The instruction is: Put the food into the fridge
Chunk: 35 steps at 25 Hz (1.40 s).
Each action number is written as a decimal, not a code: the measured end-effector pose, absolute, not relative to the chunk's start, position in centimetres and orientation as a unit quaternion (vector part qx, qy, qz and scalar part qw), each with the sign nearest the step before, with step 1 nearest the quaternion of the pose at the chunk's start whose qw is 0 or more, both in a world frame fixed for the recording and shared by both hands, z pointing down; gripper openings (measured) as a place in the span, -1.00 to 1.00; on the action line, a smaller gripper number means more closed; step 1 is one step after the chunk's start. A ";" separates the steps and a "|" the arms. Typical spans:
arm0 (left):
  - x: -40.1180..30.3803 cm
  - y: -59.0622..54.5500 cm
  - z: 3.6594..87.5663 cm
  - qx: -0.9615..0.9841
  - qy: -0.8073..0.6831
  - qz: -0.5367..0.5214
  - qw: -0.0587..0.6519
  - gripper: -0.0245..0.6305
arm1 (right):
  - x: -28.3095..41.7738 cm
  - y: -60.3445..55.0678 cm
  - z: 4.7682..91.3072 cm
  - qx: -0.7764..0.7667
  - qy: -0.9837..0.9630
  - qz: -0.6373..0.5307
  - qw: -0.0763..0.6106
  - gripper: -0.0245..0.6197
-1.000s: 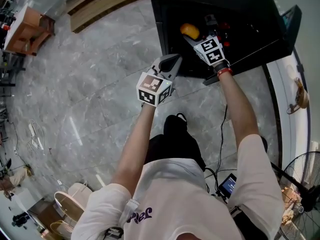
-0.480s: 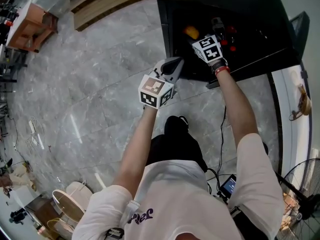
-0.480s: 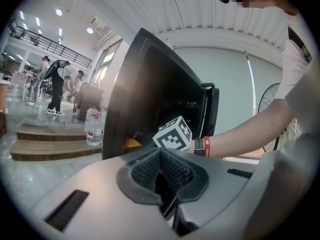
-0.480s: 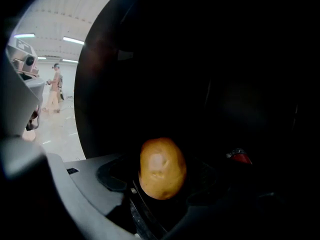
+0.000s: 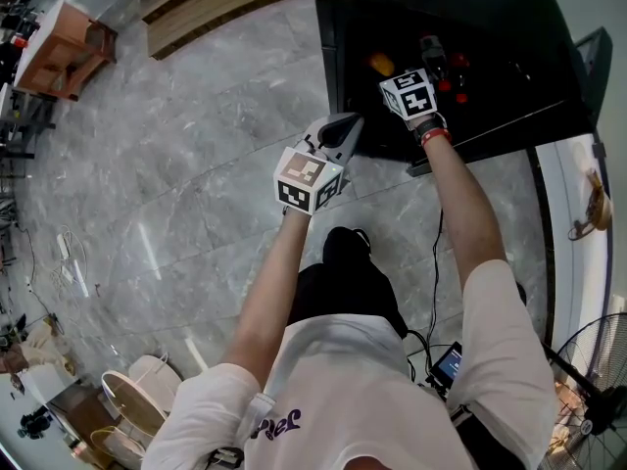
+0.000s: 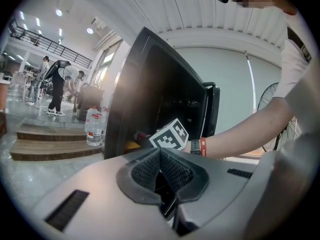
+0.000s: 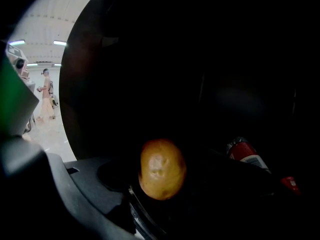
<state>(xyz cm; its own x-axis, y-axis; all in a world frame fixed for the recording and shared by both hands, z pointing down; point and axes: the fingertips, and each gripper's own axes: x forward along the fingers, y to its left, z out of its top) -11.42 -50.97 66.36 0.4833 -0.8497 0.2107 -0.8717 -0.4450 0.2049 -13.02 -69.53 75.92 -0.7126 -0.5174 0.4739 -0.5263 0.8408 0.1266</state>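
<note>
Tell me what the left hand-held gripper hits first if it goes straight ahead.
Most likely the marker cube on the right hand-held gripper, just before the open fridge; depth is unclear.

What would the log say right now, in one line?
right gripper: shut on potato, inside fridge | left gripper: shut, empty, in front of fridge | potato: not set down yet

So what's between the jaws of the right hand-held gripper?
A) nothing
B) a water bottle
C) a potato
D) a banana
C: the right gripper view shows a brownish, oval potato gripped between the jaws.
</note>
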 end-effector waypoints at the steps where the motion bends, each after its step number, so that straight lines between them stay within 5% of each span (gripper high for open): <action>1: -11.4 -50.9 66.4 0.849 -0.507 0.038 0.144 -0.87 | -13.0 -69.5 76.0 0.283 -0.925 0.011 0.254 0.06; 9: -10.6 -50.2 65.9 0.857 -0.491 0.048 0.150 -0.87 | -12.2 -69.5 75.7 0.307 -0.917 0.049 0.248 0.21; 35: -9.2 -46.4 62.4 0.856 -0.483 0.061 0.173 -0.87 | -7.5 -64.8 71.6 0.325 -0.908 0.083 0.252 0.15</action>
